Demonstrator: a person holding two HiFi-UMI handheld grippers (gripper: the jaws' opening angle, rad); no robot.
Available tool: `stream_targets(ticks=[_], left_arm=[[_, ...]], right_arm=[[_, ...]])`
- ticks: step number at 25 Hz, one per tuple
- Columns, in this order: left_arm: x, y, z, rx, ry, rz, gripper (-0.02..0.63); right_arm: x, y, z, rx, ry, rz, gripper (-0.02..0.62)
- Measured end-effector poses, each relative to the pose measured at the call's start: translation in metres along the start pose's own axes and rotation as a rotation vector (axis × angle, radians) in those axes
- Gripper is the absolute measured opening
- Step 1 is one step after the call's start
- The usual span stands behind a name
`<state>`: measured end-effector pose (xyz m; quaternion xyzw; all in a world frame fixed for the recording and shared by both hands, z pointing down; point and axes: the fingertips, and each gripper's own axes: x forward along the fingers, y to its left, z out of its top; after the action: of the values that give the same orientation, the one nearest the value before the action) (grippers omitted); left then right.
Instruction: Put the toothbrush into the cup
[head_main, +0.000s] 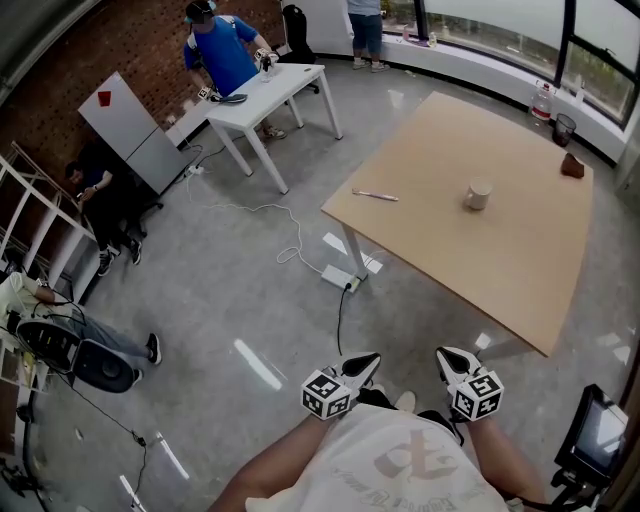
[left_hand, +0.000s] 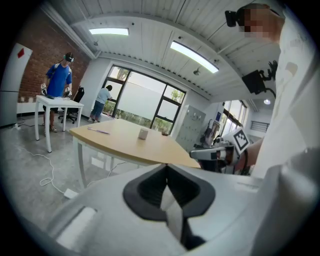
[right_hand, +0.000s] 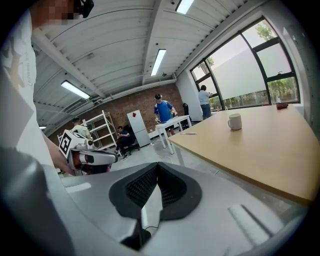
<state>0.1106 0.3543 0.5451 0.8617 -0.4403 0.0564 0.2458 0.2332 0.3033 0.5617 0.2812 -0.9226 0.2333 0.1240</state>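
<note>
Well out on the wooden table (head_main: 500, 270), the toothbrush (head_main: 375, 195) lies flat near the table's left edge. It is a thin, pale stick, too small to tell which end carries the bristles. The cup (head_main: 479, 194) stands upright nearer the table's middle, apart from the toothbrush. It is a short, whitish cylinder, and the right gripper view shows a handle on its side. The tabletop is a smooth, light-brown board on pale legs. At the table's far corner sit a dark tumbler (head_main: 564, 129) and a small brown lump (head_main: 571, 166). Off the table's near edge, over the glossy grey floor (head_main: 220, 300), both grippers hang close to the person's shirt. The left gripper (head_main: 362, 366) has its jaws pressed together with nothing between them. The right gripper (head_main: 448, 361) is the same, its ribbed black pads meeting on nothing.
</note>
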Motion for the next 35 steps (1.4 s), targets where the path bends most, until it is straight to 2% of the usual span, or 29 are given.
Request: stream_targets(ticks=[12, 18, 24, 30, 35], left_arm=[[0.051, 0.054, 0.020, -0.016, 0.020, -0.046, 0.006], [0.071, 0.111, 0.050, -0.007, 0.007, -0.072, 0.006], [0.070, 0.158, 0.082, 0.002, -0.002, -0.089, 0.006], [0.063, 0.208, 0.094, -0.012, -0.018, -0.054, 0.006], [0.064, 0.229, 0.095, -0.057, -0.028, -0.003, 0.006]], right_arm=[[0.045, -0.045, 0.020, -0.004, 0.029, -0.052, 0.012], [0.101, -0.062, 0.060, -0.040, 0.022, -0.064, 0.012], [0.152, -0.050, 0.094, -0.096, 0.030, -0.035, 0.012], [0.198, -0.046, 0.107, -0.129, 0.063, -0.012, 0.012], [0.216, -0.059, 0.116, -0.146, 0.098, 0.012, 0.012]])
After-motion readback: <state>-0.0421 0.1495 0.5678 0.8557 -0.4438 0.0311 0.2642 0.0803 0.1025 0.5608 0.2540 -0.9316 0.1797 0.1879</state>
